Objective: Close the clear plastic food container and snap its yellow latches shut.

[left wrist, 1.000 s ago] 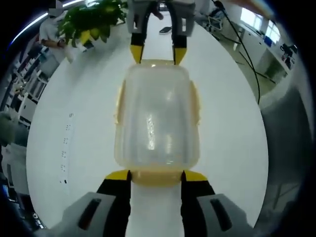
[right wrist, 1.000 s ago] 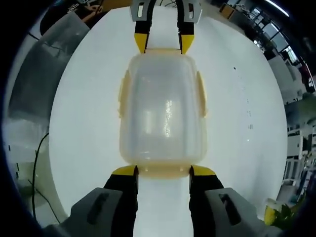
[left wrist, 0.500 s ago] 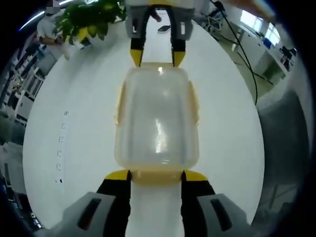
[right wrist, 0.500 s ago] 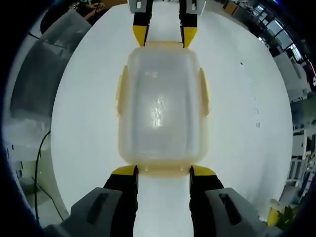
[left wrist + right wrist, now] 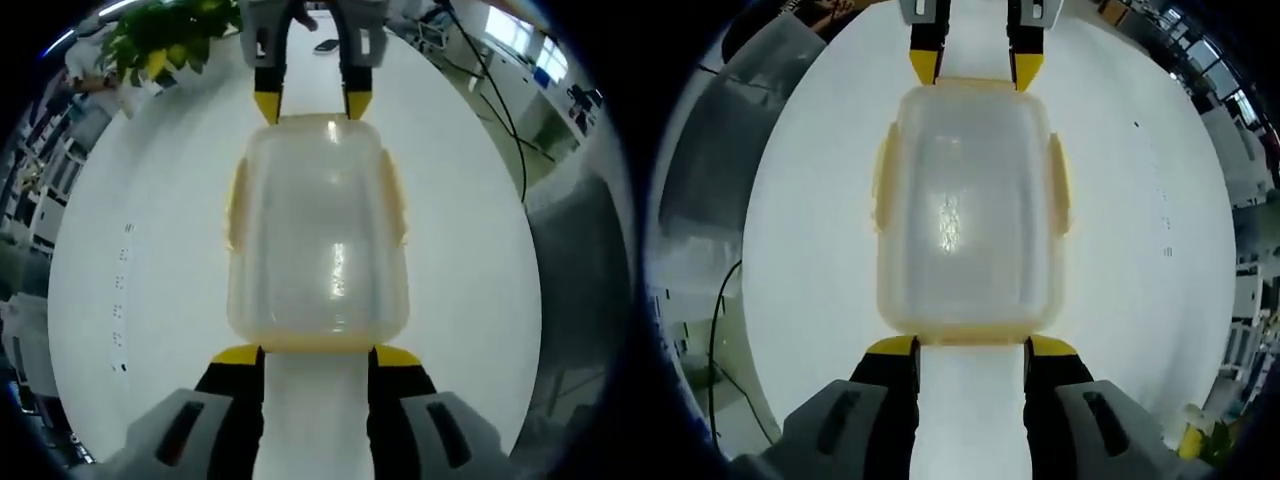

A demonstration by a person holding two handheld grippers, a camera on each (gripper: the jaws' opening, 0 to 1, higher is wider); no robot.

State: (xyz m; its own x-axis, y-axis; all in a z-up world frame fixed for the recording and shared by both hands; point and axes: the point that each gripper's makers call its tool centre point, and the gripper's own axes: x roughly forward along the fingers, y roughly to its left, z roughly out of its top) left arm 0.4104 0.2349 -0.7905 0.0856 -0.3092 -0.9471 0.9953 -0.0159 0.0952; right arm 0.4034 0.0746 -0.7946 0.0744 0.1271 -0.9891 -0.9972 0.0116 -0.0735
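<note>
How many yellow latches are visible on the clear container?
4: two on the long sides of the container, left latch and right latch, and one at each short end, near latch and far latch.

- White round table [image 5: 150, 230], bare around the middle.
- Leafy green plant [image 5: 165, 40] with yellow bits at the far table edge, left gripper view.
- Dark flat object [image 5: 327, 45] lying on the table, too small to identify.
- Black cable [image 5: 490, 100] trailing off the table toward the floor.
- Grey covering [image 5: 725, 140] beside the table, right gripper view.
- Row of small dark marks [image 5: 122, 300] on the tabletop.
</note>
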